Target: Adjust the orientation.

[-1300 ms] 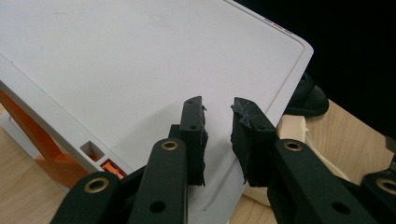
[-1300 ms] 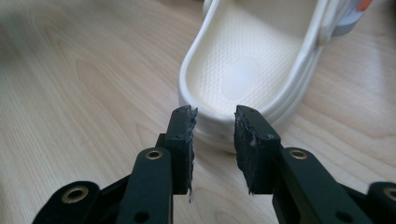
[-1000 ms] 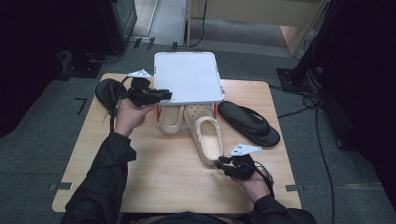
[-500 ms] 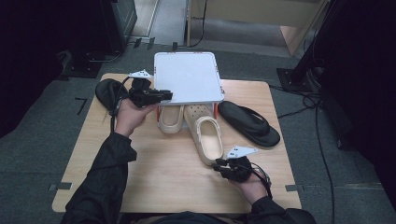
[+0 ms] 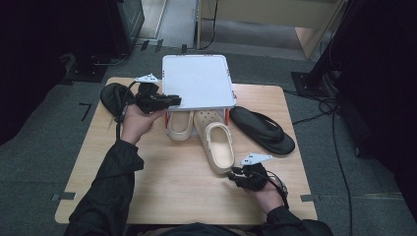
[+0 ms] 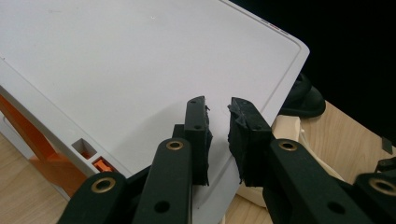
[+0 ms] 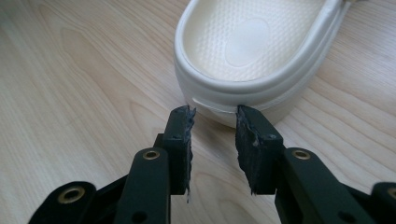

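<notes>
So, the white lidded box (image 5: 197, 81) sat at the far edge of the wooden table (image 5: 162, 187), a flat smooth plastic lid with rounded corners and a shallow rim groove, with orange bits showing under it. I couldn't see what was inside. Two cream clogs stuck out from under its near side. The longer one (image 5: 220, 146) was rubbery-looking, with a dimpled footbed and a thick rounded heel wall, lying mid-table and pointing at me. My right gripper (image 5: 237, 171) had its heel just beyond its tips; the jaws had just been opening, a moderate gap with nothing pinched. My left gripper (image 5: 173, 101) hovered over the lid's near-left corner, jaws just been closing to a narrow gap, empty. A black flip-flop (image 5: 263, 129) lay to the right.
</notes>
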`<action>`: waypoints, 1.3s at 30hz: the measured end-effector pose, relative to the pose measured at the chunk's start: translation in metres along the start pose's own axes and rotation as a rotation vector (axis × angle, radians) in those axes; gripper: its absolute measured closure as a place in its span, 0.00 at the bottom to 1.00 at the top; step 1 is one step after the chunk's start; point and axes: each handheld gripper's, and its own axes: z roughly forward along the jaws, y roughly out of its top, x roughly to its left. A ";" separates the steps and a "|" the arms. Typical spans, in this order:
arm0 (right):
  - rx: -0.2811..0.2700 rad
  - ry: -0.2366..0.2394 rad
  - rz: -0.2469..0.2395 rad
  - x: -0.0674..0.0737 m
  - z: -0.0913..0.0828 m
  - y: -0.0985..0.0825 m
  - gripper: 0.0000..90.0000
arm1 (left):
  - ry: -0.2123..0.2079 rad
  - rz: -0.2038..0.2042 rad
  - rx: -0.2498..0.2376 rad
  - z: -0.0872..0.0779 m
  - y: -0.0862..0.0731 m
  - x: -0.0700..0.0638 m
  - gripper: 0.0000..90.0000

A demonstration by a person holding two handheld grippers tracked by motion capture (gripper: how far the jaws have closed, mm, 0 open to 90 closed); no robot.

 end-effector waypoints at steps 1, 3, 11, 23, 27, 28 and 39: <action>0.000 0.012 -0.002 0.001 0.001 0.000 0.73 | 0.001 0.001 0.000 0.000 0.000 0.000 0.86; -0.005 0.008 -0.013 0.003 0.003 0.001 0.74 | -0.003 -0.001 0.000 0.000 0.000 0.000 0.87; -0.014 0.064 -0.028 0.016 0.019 0.009 0.76 | -0.006 -0.001 -0.002 0.001 -0.001 -0.001 0.88; -0.031 0.060 -0.081 0.022 0.028 0.019 0.85 | -0.014 -0.007 -0.005 0.001 -0.001 0.001 0.89; -0.035 0.029 -0.114 0.023 0.033 0.024 0.82 | -0.014 -0.008 -0.005 0.001 -0.001 0.001 0.89; -0.036 0.019 -0.114 0.022 0.034 0.026 0.82 | -0.014 -0.008 -0.005 0.001 -0.001 0.000 0.89; -0.087 -0.023 -0.108 0.012 0.040 0.046 0.81 | -0.015 -0.009 -0.009 0.001 -0.001 0.001 0.89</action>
